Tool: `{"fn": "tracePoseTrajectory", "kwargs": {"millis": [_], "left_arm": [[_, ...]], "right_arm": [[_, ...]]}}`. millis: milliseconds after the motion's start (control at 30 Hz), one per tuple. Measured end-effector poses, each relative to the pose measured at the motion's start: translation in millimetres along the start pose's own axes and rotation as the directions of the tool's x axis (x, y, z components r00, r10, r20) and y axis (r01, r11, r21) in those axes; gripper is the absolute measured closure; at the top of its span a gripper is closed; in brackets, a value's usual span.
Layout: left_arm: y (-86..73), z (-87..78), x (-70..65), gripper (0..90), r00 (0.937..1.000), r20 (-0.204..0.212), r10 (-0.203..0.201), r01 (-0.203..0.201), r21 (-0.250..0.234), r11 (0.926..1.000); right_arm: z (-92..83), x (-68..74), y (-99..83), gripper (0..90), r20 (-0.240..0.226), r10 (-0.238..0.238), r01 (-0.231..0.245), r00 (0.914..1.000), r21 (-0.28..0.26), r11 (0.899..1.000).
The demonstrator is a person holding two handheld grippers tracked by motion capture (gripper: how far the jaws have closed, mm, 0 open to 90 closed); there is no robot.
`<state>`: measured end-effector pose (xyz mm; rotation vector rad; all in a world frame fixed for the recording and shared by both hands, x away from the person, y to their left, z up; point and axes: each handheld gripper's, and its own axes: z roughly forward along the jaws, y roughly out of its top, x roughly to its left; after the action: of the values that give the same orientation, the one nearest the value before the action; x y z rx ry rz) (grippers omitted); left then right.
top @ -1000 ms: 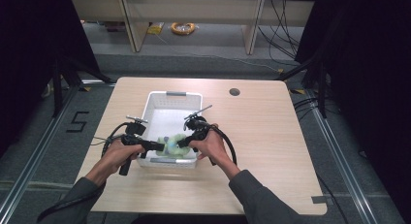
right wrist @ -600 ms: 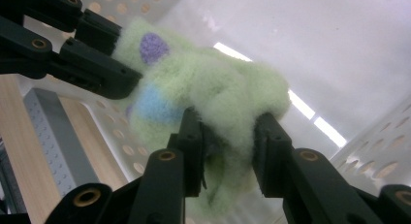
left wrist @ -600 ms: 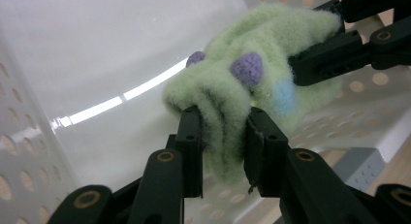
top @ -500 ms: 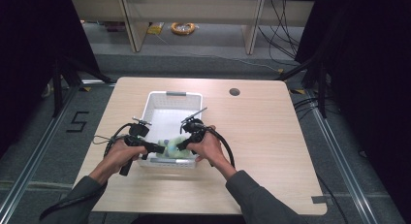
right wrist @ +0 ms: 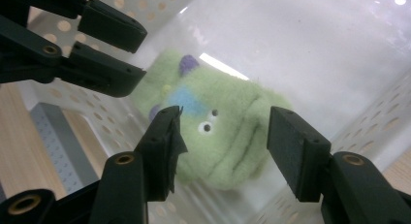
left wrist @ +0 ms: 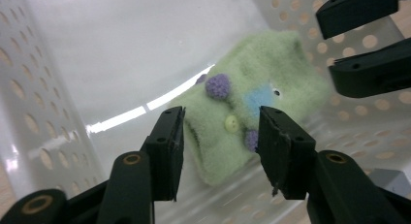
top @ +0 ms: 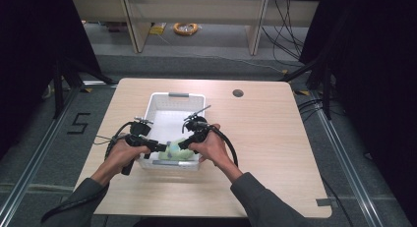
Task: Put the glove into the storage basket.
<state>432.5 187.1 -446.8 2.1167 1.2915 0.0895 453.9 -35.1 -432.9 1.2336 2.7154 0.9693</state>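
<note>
Overhead, a white perforated basket [top: 173, 101] sits on the wooden surface [top: 265, 138], and a green plush toy [top: 178, 149] lies in its near end. The left hand-held gripper [top: 160, 146] and right hand-held gripper [top: 183, 144] flank the toy from either side.

Along the left hand-held gripper [left wrist: 220, 136], the jaws have just been opening; they stand apart, the toy [left wrist: 252, 93] (purple tufts, a blue patch) lying on the basket floor beyond them, unpressed.

Along the right hand-held gripper [right wrist: 224, 141], the jaws have likewise just been opening and stand wide, with the toy [right wrist: 218, 132] beyond them, free of the pads.
</note>
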Motion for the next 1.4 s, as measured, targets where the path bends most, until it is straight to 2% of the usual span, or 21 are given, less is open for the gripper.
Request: {"fn": "tracePoseTrajectory", "kwargs": {"millis": [67, 100, 167, 300, 333, 367, 400, 467, 500, 533, 667, 700, 767, 800, 867, 900, 1167, 1200, 1267, 1333, 1400], "left_arm": [[0.3, -2.0, -1.0, 50.5, 1.0, 0.005, -0.005, 0.005, -0.012, 0.9999], [0.8, -3.8, -1.4, 49.9, 1.0, 0.004, -0.002, 0.002, -0.015, 0.9999], [1.5, -7.8, -3.3, 48.6, 1.0, -0.009, 0.004, -0.004, -0.033, 0.9995], [2.5, -14.3, -7.5, 45.1, 1.0, 0.002, 0.007, -0.007, -0.047, 0.9989], [2.4, -15.6, -9.0, 44.6, 1.0, -0.005, 0.007, -0.008, -0.053, 0.9986], [2.0, -15.5, -10.3, 43.8, 1.0, -0.002, 0.0, -0.001, -0.07, 0.9976], [2.3, -17.3, -10.5, 42.8, 1.0, 0.0, 0.008, -0.008, -0.055, 0.9984], [1.6, -18.0, -12.5, 40.5, 1.0, 0.003, -0.003, 0.003, -0.079, 0.9969], [1.8, -19.4, -13.3, 39.6, 1.0, 0.006, -0.002, 0.002, -0.074, 0.9973], [1.5, -20.7, -15.0, 38.9, 1.0, 0.003, -0.008, 0.008, -0.083, 0.9965], [0.7, -27.3, -21.9, 36.5, 0.9996, 0.028, -0.007, 0.011, -0.12, 0.9927], [0.2, -28.0, -25.0, 36.0, 0.9993, 0.034, -0.015, 0.019, -0.138, 0.9903], [-1.3, -30.9, -30.3, 35.6, 0.9988, 0.049, 0.002, 0.006, -0.149, 0.9888], [-2.1, -32.2, -33.3, 35.2, 0.9985, 0.055, 0.008, 0.0, -0.148, 0.989], [-4.7, -32.6, -39.6, 34.9, 0.9975, 0.069, 0.014, -0.002, -0.166, 0.986], [-6.1, -33.0, -42.4, 34.6, 0.9969, 0.074, 0.028, -0.015, -0.164, 0.9863], [-14.3, -34.3, -72.9, 30.8, 0.9895, 0.127, 0.069, -0.044, -0.195, 0.9799], [-15.3, -34.7, -76.3, 30.2, 0.9885, 0.128, 0.081, -0.054, -0.196, 0.9791], [-16.9, -35.3, -81.6, 29.1, 0.9855, 0.13, 0.109, -0.082, -0.2, 0.9763], [-19.1, -33.4, -88.2, 26.7, 0.9837, 0.139, 0.114, -0.081, -0.22, 0.9721], [-21.6, -32.0, -93.5, 23.4, 0.9802, 0.156, 0.122, -0.086, -0.219, 0.9719]], "right_arm": [[-5.1, 3.1, 0.1, 45.1, -0.003, 0.034, -0.034, 0.9994, 0.011, 0.999], [-6.5, 1.8, 0.1, 44.9, -0.003, -0.004, 0.004, 1.0, -0.013, 1.0], [-11.1, 2.0, 0.0, 44.8, -0.004, -0.023, 0.023, 0.9997, -0.025, 0.999], [-20.9, 0.5, -1.0, 43.6, -0.014, -0.03, 0.029, 0.9995, -0.038, 0.999], [-23.8, 1.6, -1.8, 43.3, -0.014, 0.001, -0.002, 0.9999, -0.023, 1.0], [-25.1, -0.3, -2.4, 42.5, -0.019, -0.014, 0.014, 0.9997, -0.034, 0.999], [-27.3, -1.2, -3.2, 42.0, 0.002, 0.001, -0.001, 1.0, -0.025, 1.0], [-31.3, -2.8, -5.0, 41.6, -0.03, -0.013, 0.012, 0.9994, -0.044, 0.999], [-33.8, -3.6, -5.8, 41.2, -0.026, -0.012, 0.01, 0.9996, -0.047, 0.999], [-34.8, -6.7, -6.6, 40.8, -0.027, -0.051, 0.048, 0.9984, -0.079, 0.996], [-44.8, -11.9, -11.8, 39.7, -0.032, -0.043, 0.04, 0.9985, -0.091, 0.995], [-47.2, -10.5, -14.0, 39.6, -0.024, -0.002, 0.0, 0.9997, -0.082, 0.997], [-51.4, -14.1, -17.5, 39.5, -0.03, -0.026, 0.023, 0.9992, -0.106, 0.994], [-55.1, -14.1, -19.5, 39.4, -0.019, 0.001, -0.002, 0.9998, -0.081, 0.997], [-60.2, -16.6, -23.8, 38.0, -0.033, -0.017, 0.014, 0.9993, -0.099, 0.995], [-60.9, -18.6, -26.2, 37.5, -0.049, -0.047, 0.04, 0.9977, -0.13, 0.991], [-78.3, -25.5, -45.1, 35.3, -0.064, -0.042, 0.031, 0.9971, -0.166, 0.986], [-80.0, -26.7, -47.2, 34.9, -0.082, -0.051, 0.036, 0.9954, -0.17, 0.985], [-84.7, -29.4, -51.7, 34.2, -0.077, -0.047, 0.032, 0.9959, -0.188, 0.982], [-89.1, -31.7, -56.0, 33.7, -0.075, -0.056, 0.04, 0.9956, -0.204, 0.978], [-92.6, -32.8, -60.9, 33.0, -0.065, -0.052, 0.036, 0.9965, -0.215, 0.976]]}}
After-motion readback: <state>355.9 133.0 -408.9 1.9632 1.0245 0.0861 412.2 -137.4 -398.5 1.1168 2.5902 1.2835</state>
